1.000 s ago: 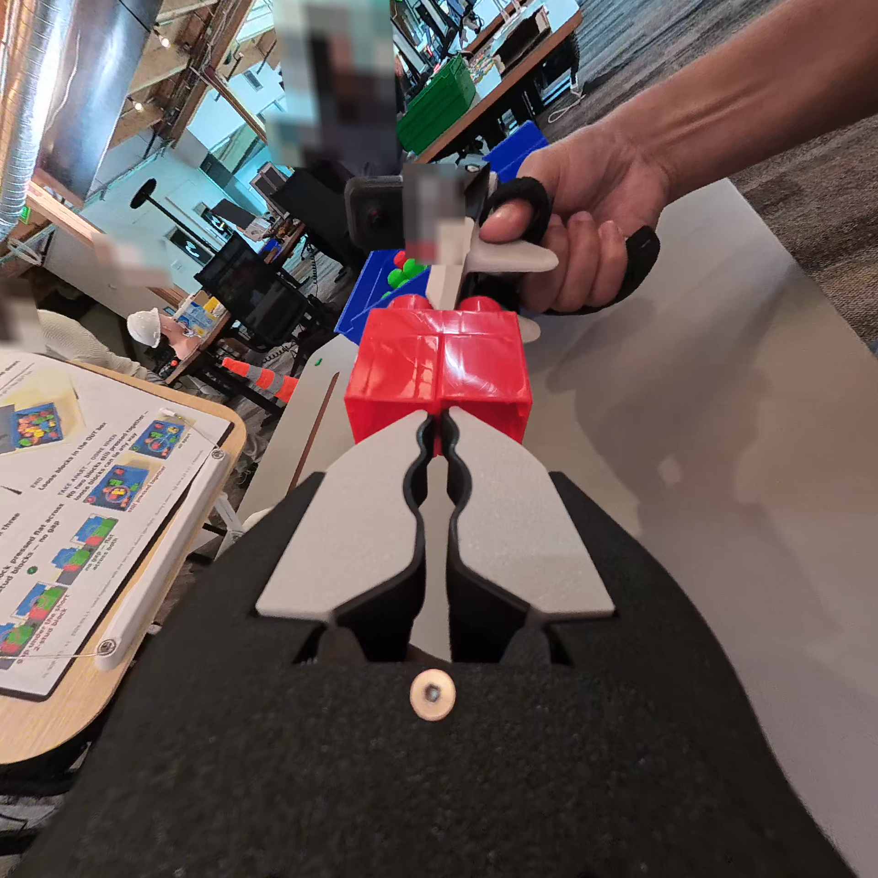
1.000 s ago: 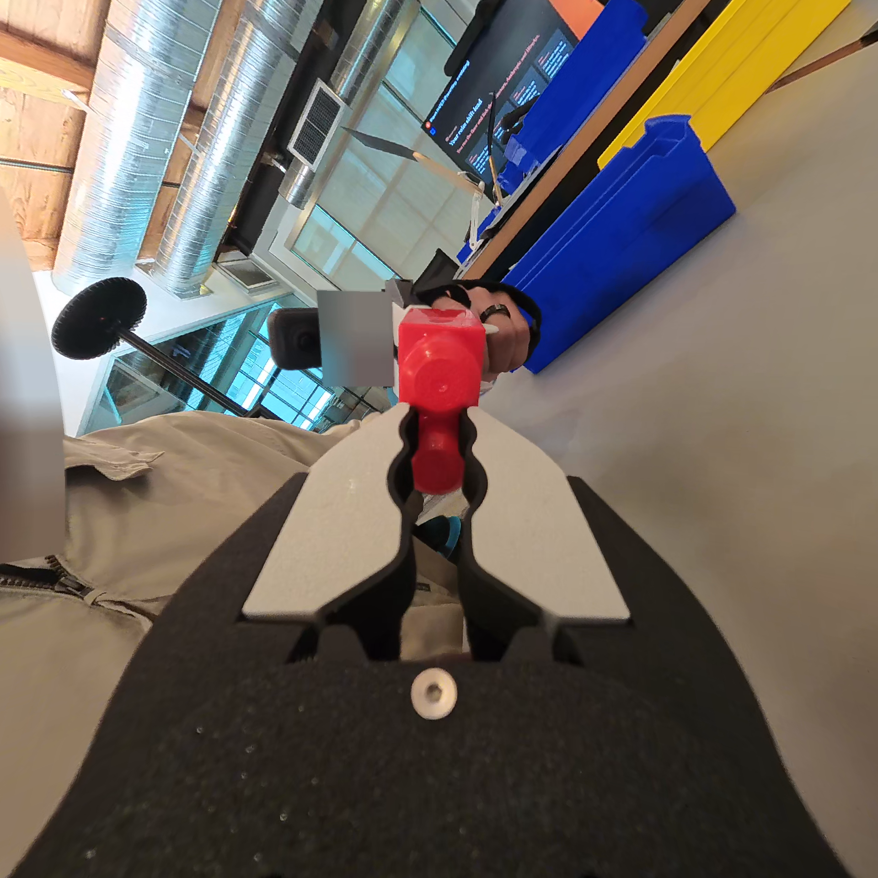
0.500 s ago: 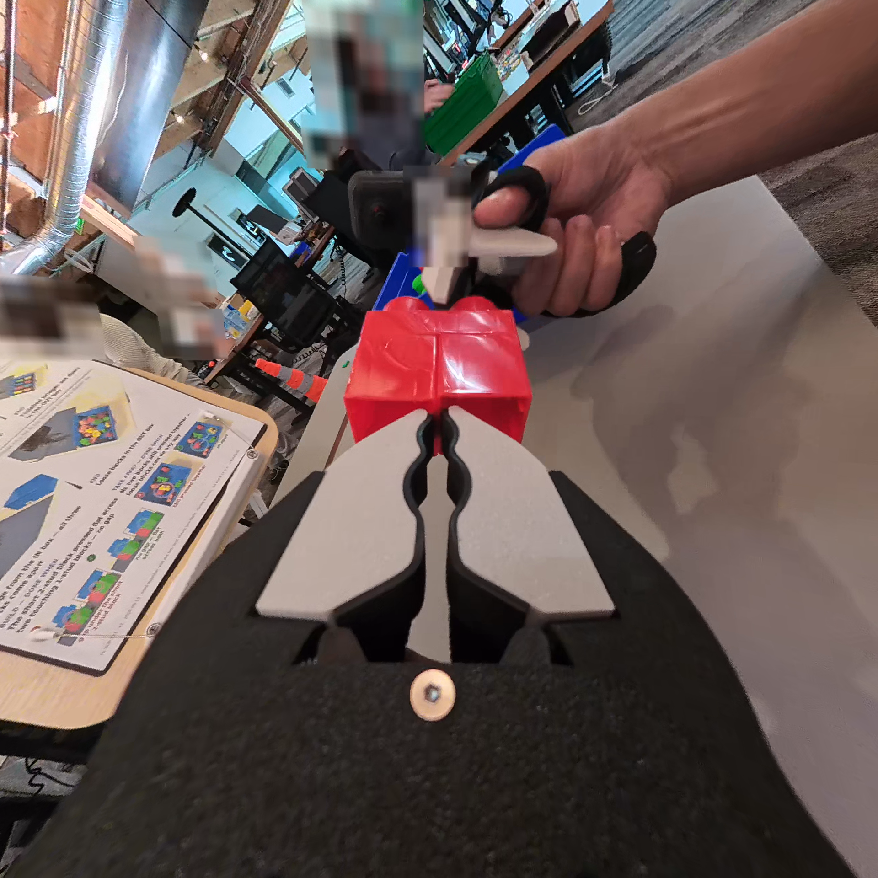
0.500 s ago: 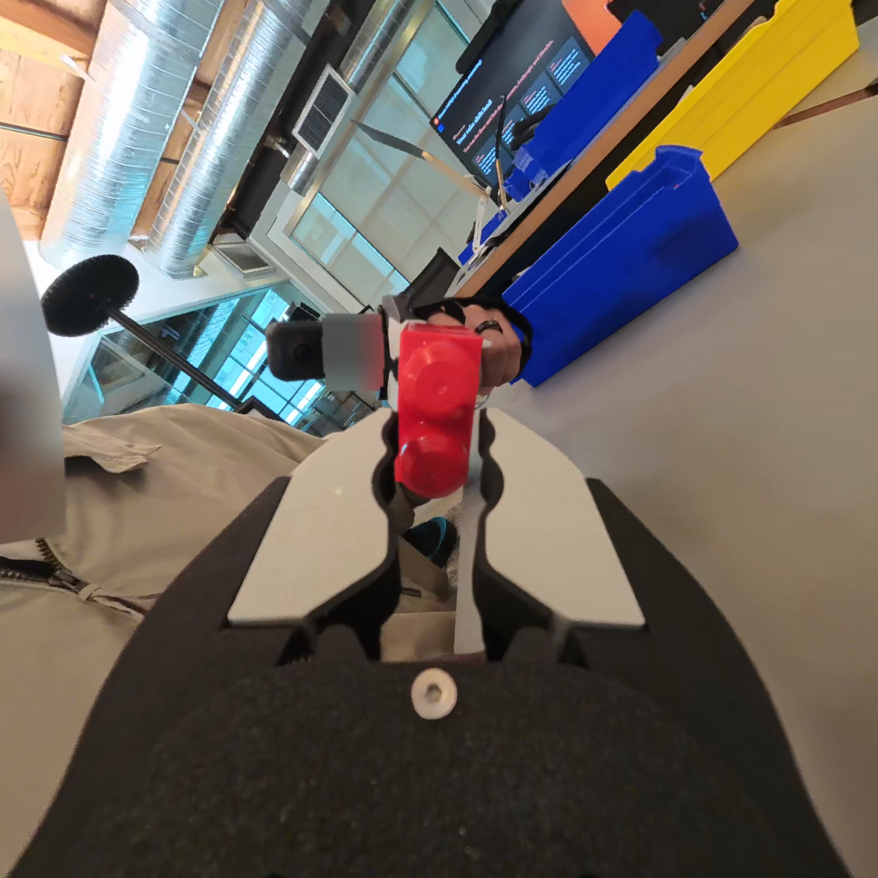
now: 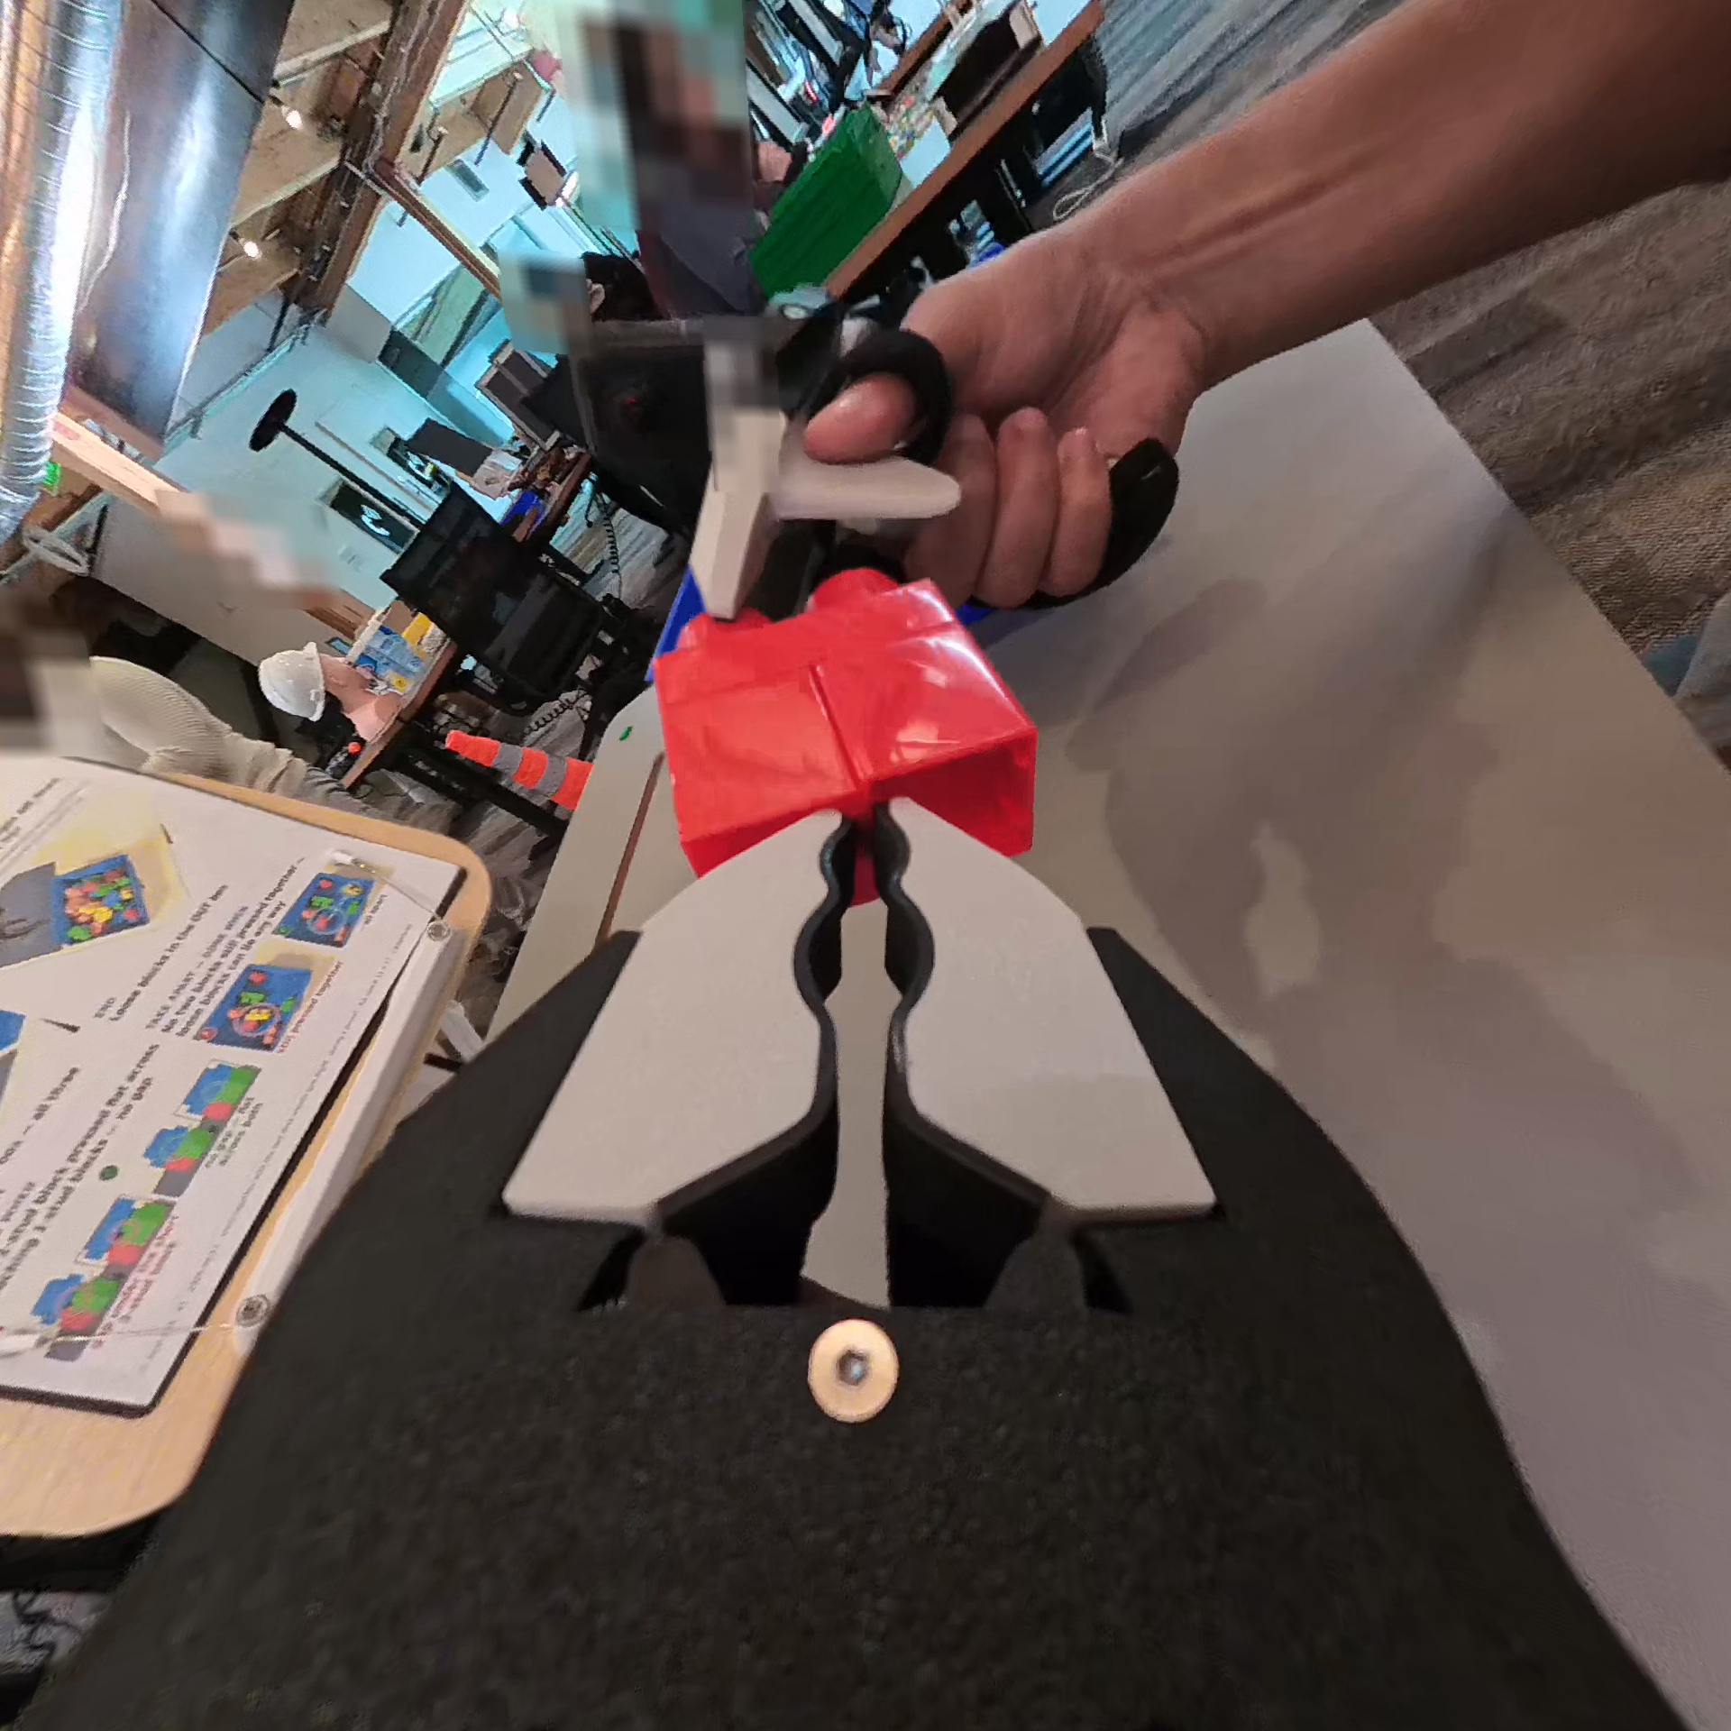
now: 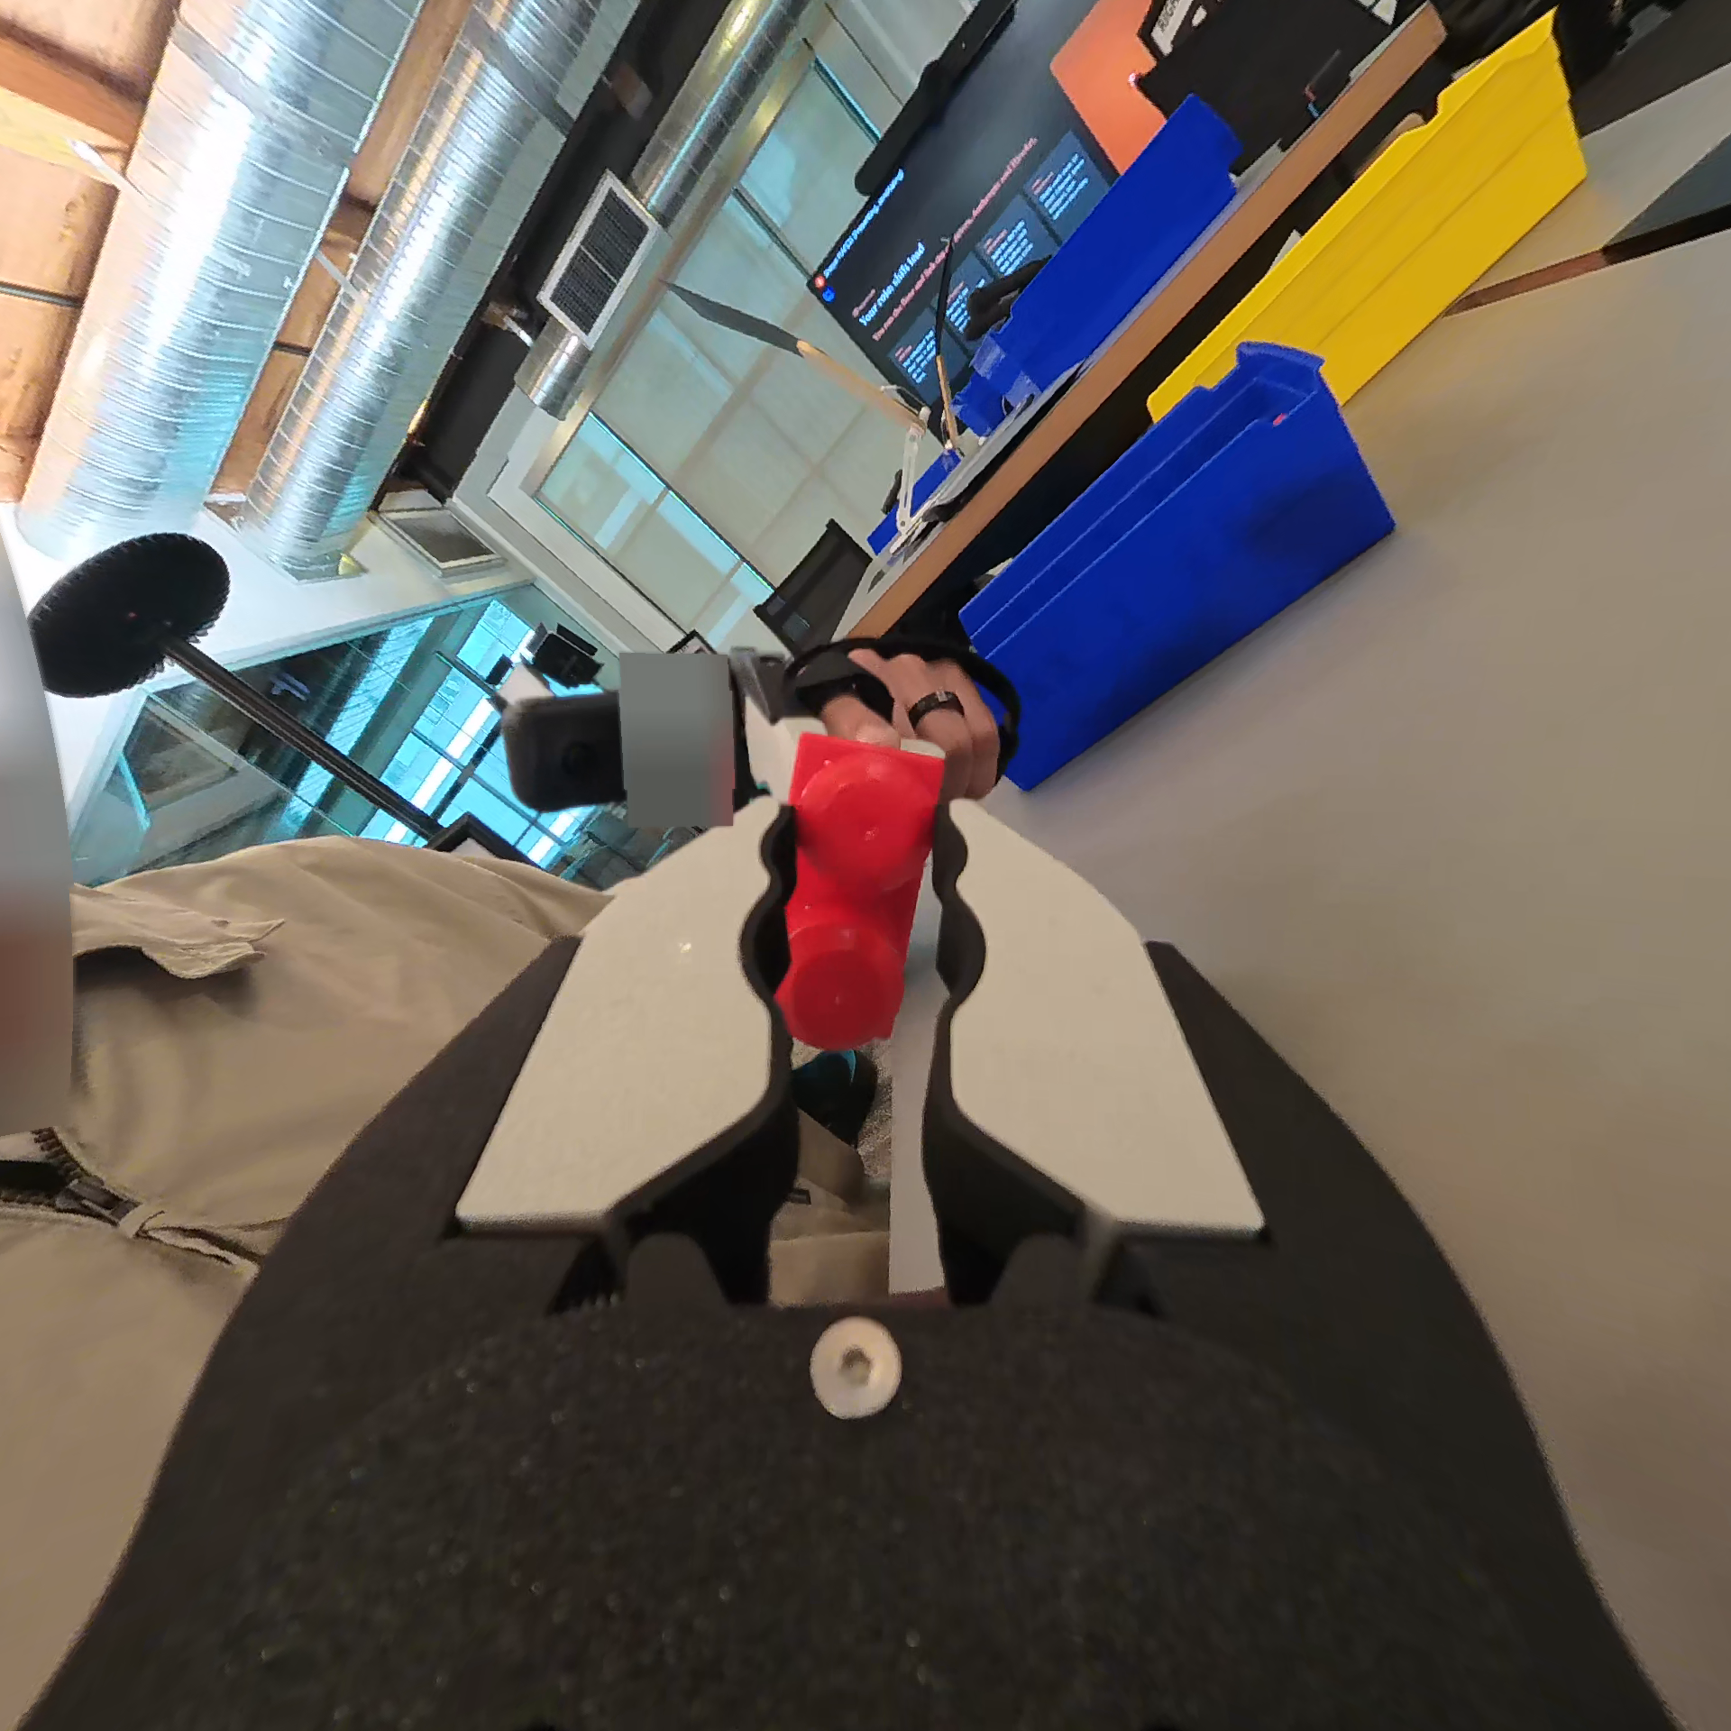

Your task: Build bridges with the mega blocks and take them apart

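Observation:
A red mega block [image 5: 843, 731] is held in the air over the grey table [image 5: 1358, 937]. My left gripper [image 5: 862, 824] is shut on the block's lower edge. In the left wrist view the right gripper [image 5: 749, 562], held by a hand [image 5: 1049, 412], reaches the block's stud end from the far side. In the right wrist view the block [image 6: 857, 899] shows its two studs between the jaws of my right gripper [image 6: 862, 815]. Those jaws stand apart around the studs, with a gap on the right side. The left gripper and its hand [image 6: 918, 721] show behind the block.
A blue bin [image 6: 1171, 581] stands on the table [image 6: 1405, 937], with a yellow bin [image 6: 1386, 215] behind it. A board with a picture instruction sheet [image 5: 187, 1030] lies on a wooden table at the left. A person's beige jacket [image 6: 281, 1030] fills the left of the right wrist view. My hands' fingertips stand some 6 centimetres from each other.
My right gripper's jaws were shut on a stud and have opened wider around the stud end. The red block has tilted a little in the left gripper's hold.

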Demonstrator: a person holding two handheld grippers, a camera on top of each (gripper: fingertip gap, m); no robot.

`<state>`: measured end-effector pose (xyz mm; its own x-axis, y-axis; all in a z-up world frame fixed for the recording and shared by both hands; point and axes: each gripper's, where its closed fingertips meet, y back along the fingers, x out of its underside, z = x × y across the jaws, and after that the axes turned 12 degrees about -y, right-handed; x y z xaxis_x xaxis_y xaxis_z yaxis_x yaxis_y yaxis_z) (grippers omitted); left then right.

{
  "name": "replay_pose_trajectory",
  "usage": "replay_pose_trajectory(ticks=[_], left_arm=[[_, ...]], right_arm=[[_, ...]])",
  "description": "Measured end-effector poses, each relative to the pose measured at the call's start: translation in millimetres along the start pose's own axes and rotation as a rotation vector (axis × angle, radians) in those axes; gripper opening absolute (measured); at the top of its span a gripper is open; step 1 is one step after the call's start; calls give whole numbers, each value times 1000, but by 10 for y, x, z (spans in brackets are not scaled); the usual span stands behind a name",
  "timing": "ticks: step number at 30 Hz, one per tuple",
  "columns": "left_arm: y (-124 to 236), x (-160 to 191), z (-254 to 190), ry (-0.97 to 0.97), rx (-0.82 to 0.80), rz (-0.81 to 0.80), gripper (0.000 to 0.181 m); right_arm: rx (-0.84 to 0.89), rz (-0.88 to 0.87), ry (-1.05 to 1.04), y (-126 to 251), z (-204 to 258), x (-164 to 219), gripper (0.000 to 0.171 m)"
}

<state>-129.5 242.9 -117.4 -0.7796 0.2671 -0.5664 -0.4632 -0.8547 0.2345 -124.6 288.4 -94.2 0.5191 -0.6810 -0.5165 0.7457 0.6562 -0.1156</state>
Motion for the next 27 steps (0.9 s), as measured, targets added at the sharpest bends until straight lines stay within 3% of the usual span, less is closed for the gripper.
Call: replay_pose_trajectory(ticks=[11,13,16,21,27], left_arm=[[55,-12,189,22,-91,10,2],[98,-27,224,19,-119,15,2],[195,24,262,70,-148,16,2],[404,230,330,163,-229,41,2],[543,410,273,180,-296,102,2]], right_arm=[[-24,-30,31,2,87,-54,28],[4,-54,55,9,81,-86,41],[57,-104,113,96,75,-92,46],[181,-156,220,194,-30,150,55],[206,-324,180,160,-241,480,60]])
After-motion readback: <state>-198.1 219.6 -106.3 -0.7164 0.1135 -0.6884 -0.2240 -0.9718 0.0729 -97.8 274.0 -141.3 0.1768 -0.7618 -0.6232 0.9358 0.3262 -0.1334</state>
